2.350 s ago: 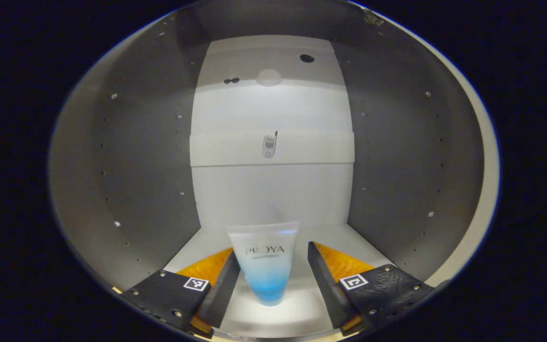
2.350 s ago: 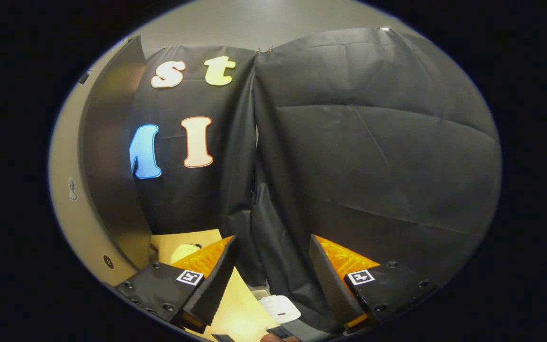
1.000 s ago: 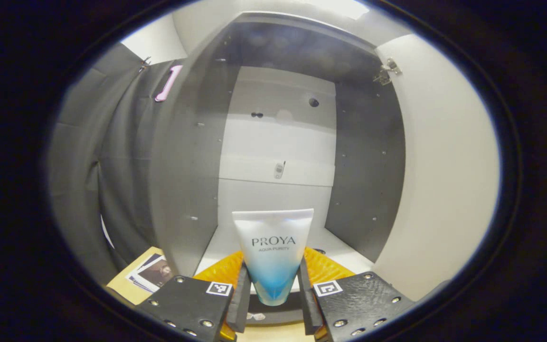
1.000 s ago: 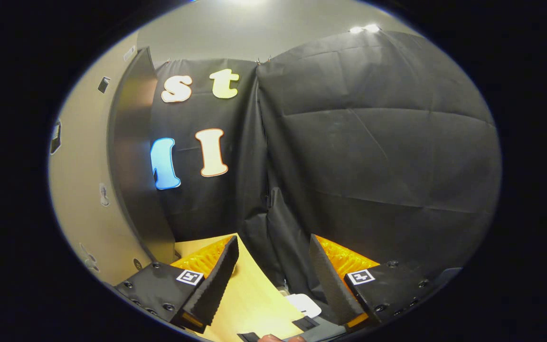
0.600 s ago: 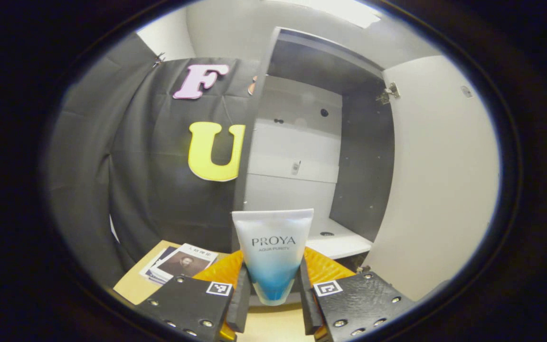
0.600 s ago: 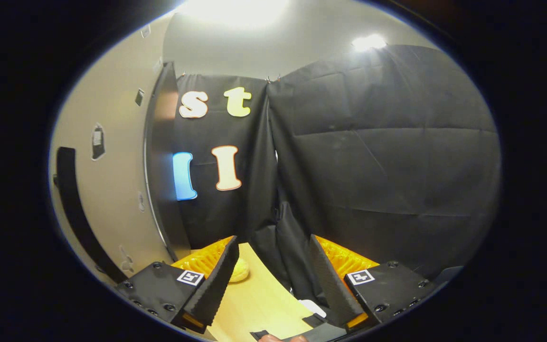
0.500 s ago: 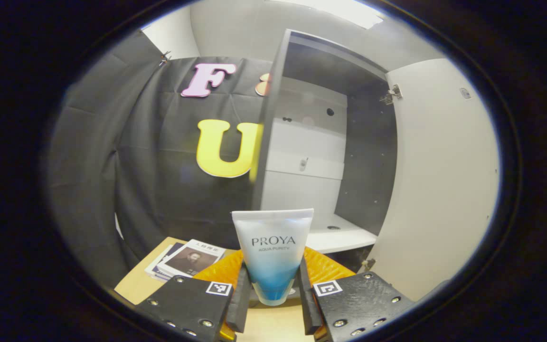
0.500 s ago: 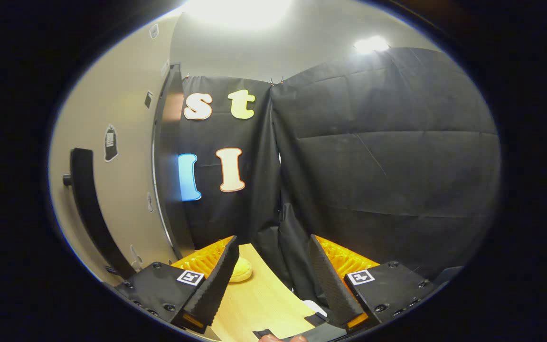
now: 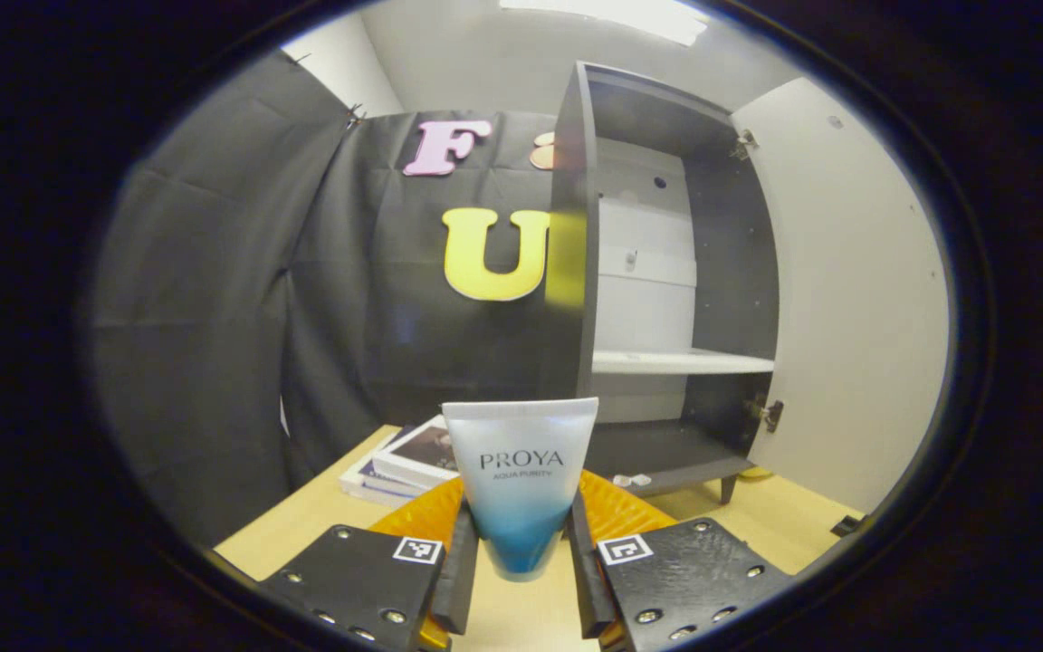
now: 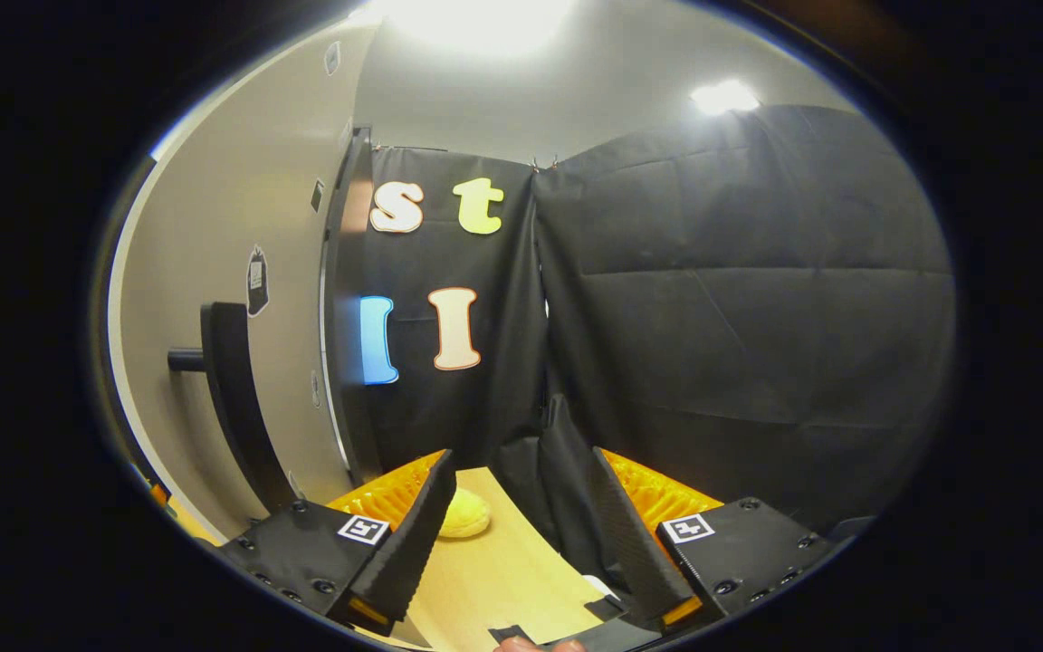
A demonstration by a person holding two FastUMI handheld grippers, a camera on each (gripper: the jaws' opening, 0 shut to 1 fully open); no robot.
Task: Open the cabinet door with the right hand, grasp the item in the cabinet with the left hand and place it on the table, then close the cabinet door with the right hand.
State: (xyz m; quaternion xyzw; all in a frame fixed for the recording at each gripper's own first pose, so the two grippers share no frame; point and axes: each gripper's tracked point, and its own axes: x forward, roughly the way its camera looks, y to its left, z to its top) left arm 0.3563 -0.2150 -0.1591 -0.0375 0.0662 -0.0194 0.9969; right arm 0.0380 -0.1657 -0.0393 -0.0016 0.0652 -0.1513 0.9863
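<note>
Jaws of the left gripper [image 9: 519, 566] clamp a tapered frosted tube [image 9: 520, 484]; right gripper [image 10: 521, 530] jaws apart.

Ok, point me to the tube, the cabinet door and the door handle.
tube [image 9: 520, 471]: left gripper view, on its printed front.
cabinet door [image 9: 847, 299]: left gripper view, on its pale inner face.
door handle [image 10: 230, 398]: right gripper view, on the dark bar.

Frosted plastic tube [image 9: 520, 475]; matt dark cabinet [image 9: 728, 272]; pale wood table [image 9: 304, 521].

Cloth-walled booth [image 10: 739, 299]; cabinet [image 9: 666, 299], table [image 9: 304, 525]
</note>
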